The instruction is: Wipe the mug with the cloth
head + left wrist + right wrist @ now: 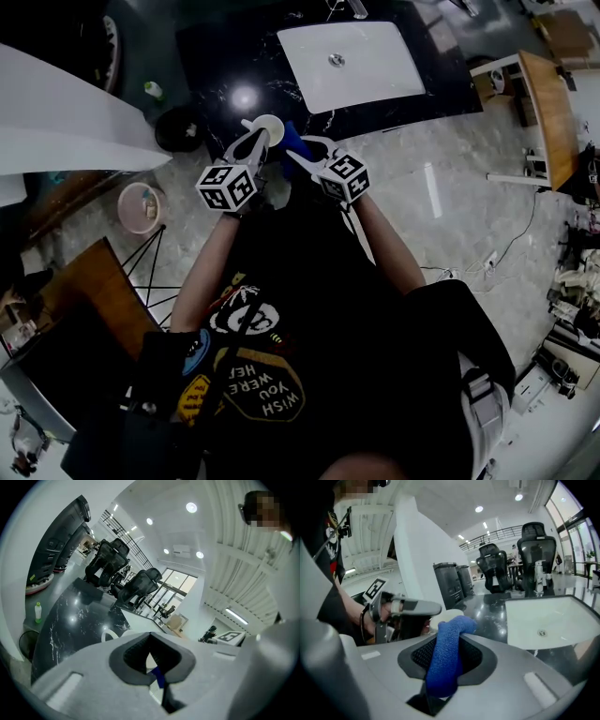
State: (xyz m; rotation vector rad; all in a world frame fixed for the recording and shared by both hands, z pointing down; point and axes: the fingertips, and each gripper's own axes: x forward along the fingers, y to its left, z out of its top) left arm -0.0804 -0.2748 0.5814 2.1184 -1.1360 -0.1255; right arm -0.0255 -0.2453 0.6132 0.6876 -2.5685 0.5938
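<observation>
At the near edge of a black marble counter (225,56) a white mug (269,125) is held up. My left gripper (253,141) is shut on its wall. In the left gripper view the jaws (152,667) stand nearly together with a pale piece of the mug between the pads. A white curve of the mug (108,634) shows above them. My right gripper (302,152) is shut on a blue cloth (292,141). The cloth (450,639) sticks up from between the pads, its top end against the mug (444,617).
A white sink basin (352,61) is set into the counter behind the mug, with a faucet (539,581) at its back. A black bin (178,129), a pink tub (139,206) and a green-capped bottle (153,90) stand to the left. Office chairs (539,550) stand beyond the counter.
</observation>
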